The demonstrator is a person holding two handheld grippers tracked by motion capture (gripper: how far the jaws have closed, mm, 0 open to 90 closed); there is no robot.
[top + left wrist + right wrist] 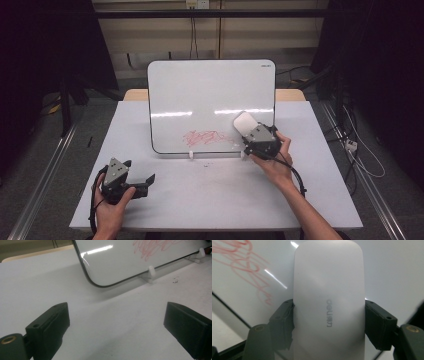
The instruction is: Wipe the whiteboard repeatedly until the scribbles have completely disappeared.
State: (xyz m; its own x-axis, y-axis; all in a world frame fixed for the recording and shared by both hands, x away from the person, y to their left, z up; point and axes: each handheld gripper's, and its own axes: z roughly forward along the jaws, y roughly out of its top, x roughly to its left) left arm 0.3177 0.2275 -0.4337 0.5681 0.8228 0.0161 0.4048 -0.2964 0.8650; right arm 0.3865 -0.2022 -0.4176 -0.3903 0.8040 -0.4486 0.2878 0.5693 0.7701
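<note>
Dim, dark-edged room; glare streaks on the whiteboard (200, 95); soft close-ups.

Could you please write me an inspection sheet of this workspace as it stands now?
Surface: white table, small dark specks in front of the board.
Job's things: whiteboard propped on white clips, red scribble low on it; white eraser held at the board, right of the scribble.
Clutter: nothing seen.
Grippers: right gripper shut on the eraser; left gripper open, empty, low over the table.
Cables: a black cable trails from the right gripper, more lie on the floor at right.
Surroundings: dark frame posts, beige wall with a socket.
</note>
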